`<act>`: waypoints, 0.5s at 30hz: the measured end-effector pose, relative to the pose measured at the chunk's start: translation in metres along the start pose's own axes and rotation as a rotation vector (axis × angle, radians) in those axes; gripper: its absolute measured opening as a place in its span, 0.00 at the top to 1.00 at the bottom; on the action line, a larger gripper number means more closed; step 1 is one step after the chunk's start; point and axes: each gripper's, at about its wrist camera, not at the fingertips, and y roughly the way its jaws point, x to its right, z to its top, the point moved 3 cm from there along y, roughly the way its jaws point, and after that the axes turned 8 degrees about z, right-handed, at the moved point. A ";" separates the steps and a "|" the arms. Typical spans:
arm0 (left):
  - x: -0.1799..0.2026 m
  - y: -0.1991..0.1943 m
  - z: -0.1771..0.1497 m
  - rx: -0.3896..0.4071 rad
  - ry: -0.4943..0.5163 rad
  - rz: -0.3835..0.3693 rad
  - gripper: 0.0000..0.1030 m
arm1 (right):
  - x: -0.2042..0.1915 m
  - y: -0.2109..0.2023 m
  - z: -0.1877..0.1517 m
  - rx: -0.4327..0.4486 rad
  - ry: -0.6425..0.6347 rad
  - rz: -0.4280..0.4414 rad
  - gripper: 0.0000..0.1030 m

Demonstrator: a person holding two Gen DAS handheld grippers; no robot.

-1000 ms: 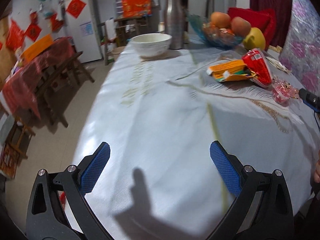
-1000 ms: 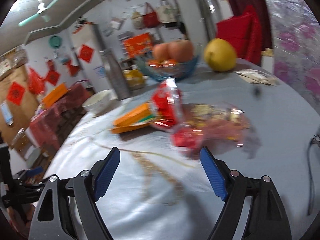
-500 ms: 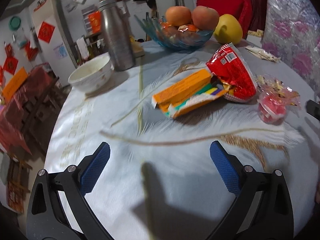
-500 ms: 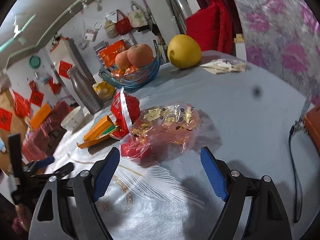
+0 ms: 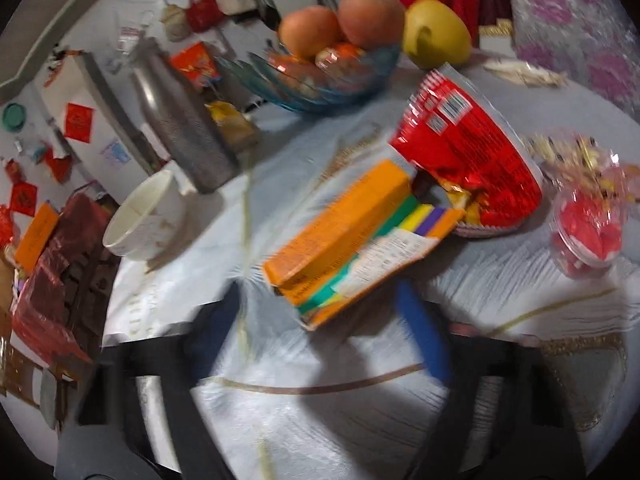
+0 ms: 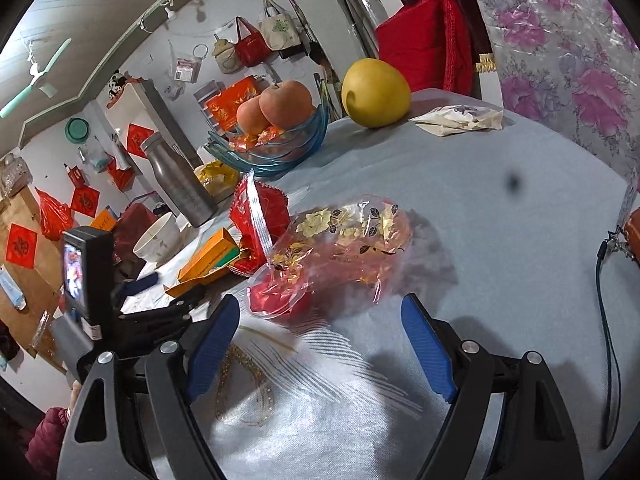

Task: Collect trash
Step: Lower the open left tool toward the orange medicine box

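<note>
The left gripper (image 5: pixel 320 320) has been brought up to the box (image 5: pixel 348 236) — jaws apart, nothing gripped — while the right gripper (image 6: pixel 320 340), likewise apart, is held before the bag (image 6: pixel 340 248).

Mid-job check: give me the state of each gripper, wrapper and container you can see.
left gripper: open, empty, at the orange box
right gripper: open, empty
orange box: lying flat, end torn open
red snack bag: opened, crumpled
clear floral bag: crumpled
white bowl: upright
steel bottle: upright
</note>
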 end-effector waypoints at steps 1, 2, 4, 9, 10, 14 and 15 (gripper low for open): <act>0.001 0.000 -0.001 -0.007 0.001 -0.017 0.59 | 0.000 0.000 0.000 0.000 0.001 0.000 0.21; 0.002 0.001 -0.002 -0.020 -0.006 -0.046 0.74 | 0.000 0.000 0.000 0.001 0.001 0.002 0.21; -0.002 0.000 -0.007 -0.044 -0.051 -0.095 0.82 | 0.000 -0.001 0.000 0.003 0.000 0.005 0.21; -0.023 -0.027 -0.030 -0.059 -0.163 -0.207 0.84 | 0.000 -0.001 0.000 0.003 0.005 0.011 0.21; -0.025 -0.035 -0.036 -0.059 -0.179 -0.222 0.84 | 0.001 -0.001 0.000 0.003 0.006 0.012 0.21; -0.035 -0.058 -0.054 -0.053 -0.255 -0.295 0.72 | 0.000 -0.001 0.001 0.007 0.001 0.006 0.21; -0.038 -0.063 -0.056 -0.043 -0.271 -0.312 0.63 | 0.000 -0.001 0.001 0.008 -0.001 0.005 0.21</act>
